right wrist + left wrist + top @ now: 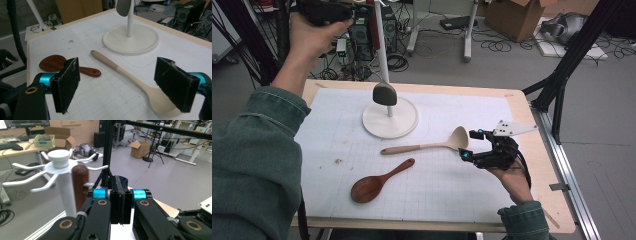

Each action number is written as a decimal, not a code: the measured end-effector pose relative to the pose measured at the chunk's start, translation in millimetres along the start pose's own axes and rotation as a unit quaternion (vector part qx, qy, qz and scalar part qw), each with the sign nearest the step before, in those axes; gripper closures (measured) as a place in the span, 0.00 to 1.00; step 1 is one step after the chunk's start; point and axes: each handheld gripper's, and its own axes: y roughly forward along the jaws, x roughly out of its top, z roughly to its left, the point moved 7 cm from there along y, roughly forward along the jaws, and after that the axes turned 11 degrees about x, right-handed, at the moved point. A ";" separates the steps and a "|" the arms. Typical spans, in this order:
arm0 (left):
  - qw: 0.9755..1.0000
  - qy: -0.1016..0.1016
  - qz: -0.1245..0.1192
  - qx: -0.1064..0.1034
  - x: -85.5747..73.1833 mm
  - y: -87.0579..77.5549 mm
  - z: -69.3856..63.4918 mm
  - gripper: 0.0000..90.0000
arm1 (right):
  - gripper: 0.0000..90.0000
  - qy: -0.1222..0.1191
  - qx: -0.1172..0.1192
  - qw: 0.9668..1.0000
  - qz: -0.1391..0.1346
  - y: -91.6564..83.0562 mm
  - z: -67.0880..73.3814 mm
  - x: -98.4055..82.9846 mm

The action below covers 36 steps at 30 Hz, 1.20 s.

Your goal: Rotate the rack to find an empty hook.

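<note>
Resting on bench (532, 200): pale wooden ladle (130, 75), bowl between wide-open jaws of right gripper (125, 85), apparently untouched. Beside it, dark wooden spoon (377, 182). Raised beside white rack (60, 170) top: left gripper (121, 202), jaws closed, empty.

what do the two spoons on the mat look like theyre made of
Dark spoon: likely wood with a glossy reddish-brown varnish; light glints on its bowl. Pale ladle: matte beige, with a slightly darker handle end; no grain is visible, so unfinished light wood or silicone are both possible.
</note>
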 end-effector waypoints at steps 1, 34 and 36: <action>1.000 -0.001 0.002 0.002 -0.8 2.4 -0.6 0.99 | 0.22 0.001 0.000 1.000 -0.001 -0.2 0.1 0.0; 0.998 -0.025 -0.009 0.049 -5.4 0.8 31.9 0.97 | 0.22 0.001 0.003 1.000 0.010 5.3 -2.7 -0.1; 0.999 -0.013 -0.005 0.042 -6.7 -0.7 28.9 0.96 | 0.22 0.000 0.001 1.000 0.011 5.5 -4.1 -0.3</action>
